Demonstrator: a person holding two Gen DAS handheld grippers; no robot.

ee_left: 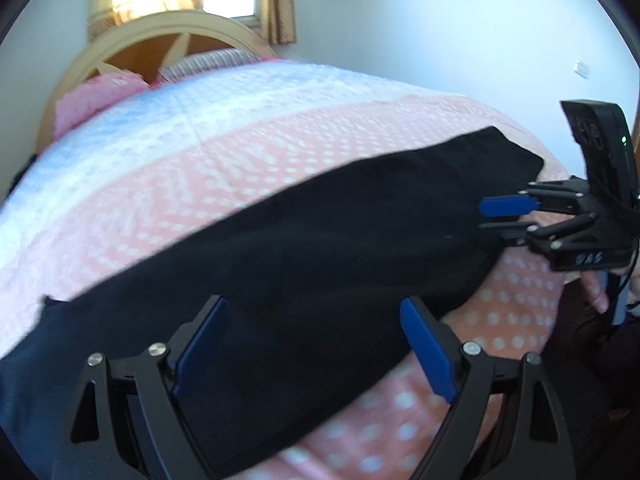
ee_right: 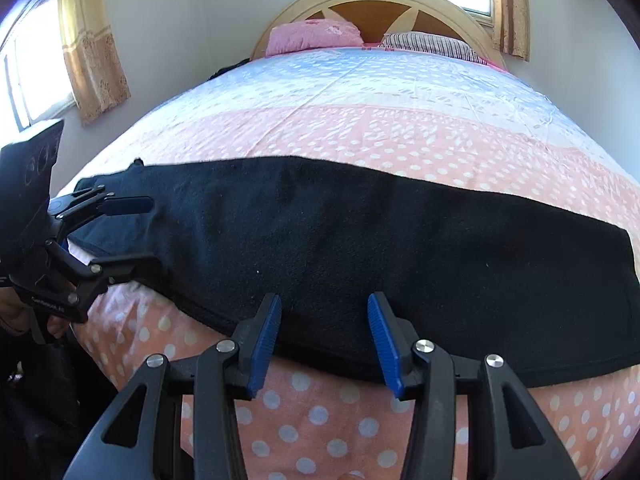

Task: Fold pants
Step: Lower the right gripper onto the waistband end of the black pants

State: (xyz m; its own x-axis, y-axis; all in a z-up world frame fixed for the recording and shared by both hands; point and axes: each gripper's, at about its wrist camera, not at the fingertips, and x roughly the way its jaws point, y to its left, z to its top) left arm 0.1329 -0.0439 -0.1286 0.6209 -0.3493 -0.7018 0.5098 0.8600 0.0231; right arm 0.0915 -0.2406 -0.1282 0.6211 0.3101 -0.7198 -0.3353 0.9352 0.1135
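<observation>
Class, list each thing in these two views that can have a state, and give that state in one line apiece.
Black pants: lying flat across the bed, one long strip.
Left gripper: open, over the pants, holding nothing.
Right gripper: open, at the pants' near edge.
Bedspread: spread smooth.
Pink pillow: against the headboard.

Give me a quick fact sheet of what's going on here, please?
garment: black pants, lying long and flat across the bed
surface: bedspread with pink dotted and pale blue bands
left hand-held gripper: open, over the pants' left end
right hand-held gripper: open, at the pants' near edge
background: pink pillow, wooden headboard
</observation>
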